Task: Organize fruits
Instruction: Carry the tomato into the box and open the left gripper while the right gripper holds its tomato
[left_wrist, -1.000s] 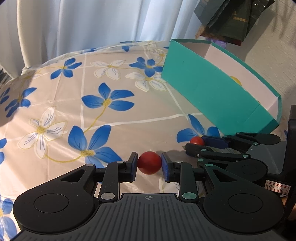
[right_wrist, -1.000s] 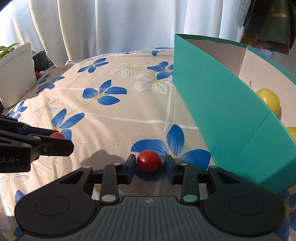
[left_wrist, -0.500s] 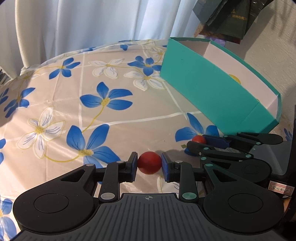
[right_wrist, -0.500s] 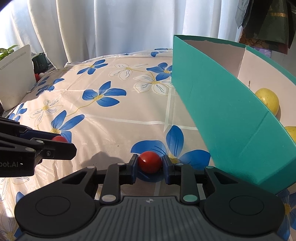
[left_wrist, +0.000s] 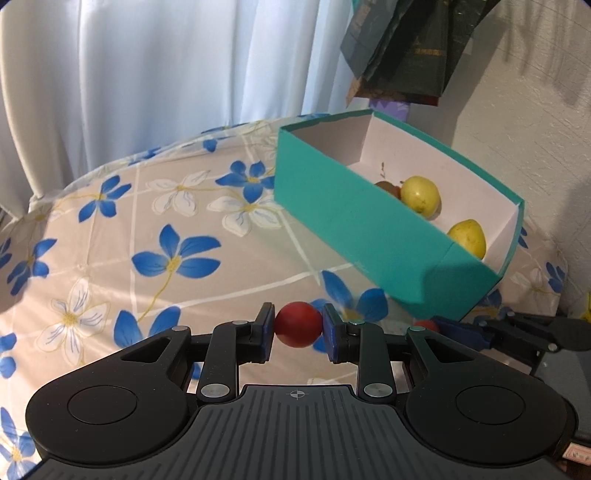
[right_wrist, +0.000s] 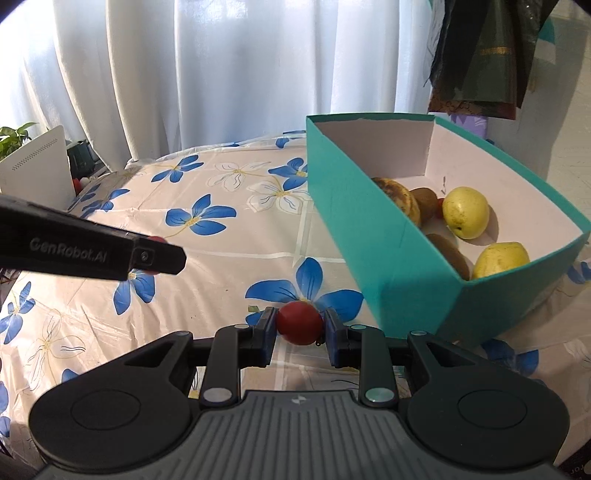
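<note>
The left gripper (left_wrist: 298, 329) has its fingers clamped on a red tomato (left_wrist: 298, 324), held above the floral surface (left_wrist: 110, 258). The right gripper (right_wrist: 298, 329) likewise pinches a second tomato (right_wrist: 299, 322), just beside the teal box (right_wrist: 369, 236) holding yellow pears (right_wrist: 465, 211) and kiwis (right_wrist: 424, 201).

Both cameras sit just behind their own jaws and look forward and slightly down across the flowered surface (left_wrist: 110, 236) toward the white curtain (right_wrist: 221, 74). The left view takes the teal box (left_wrist: 354, 221) from its near left, ahead and to the right. The right view stands closer to the teal box (right_wrist: 369, 236), seeing deeper inside. Both share box, surface and curtain.
</note>
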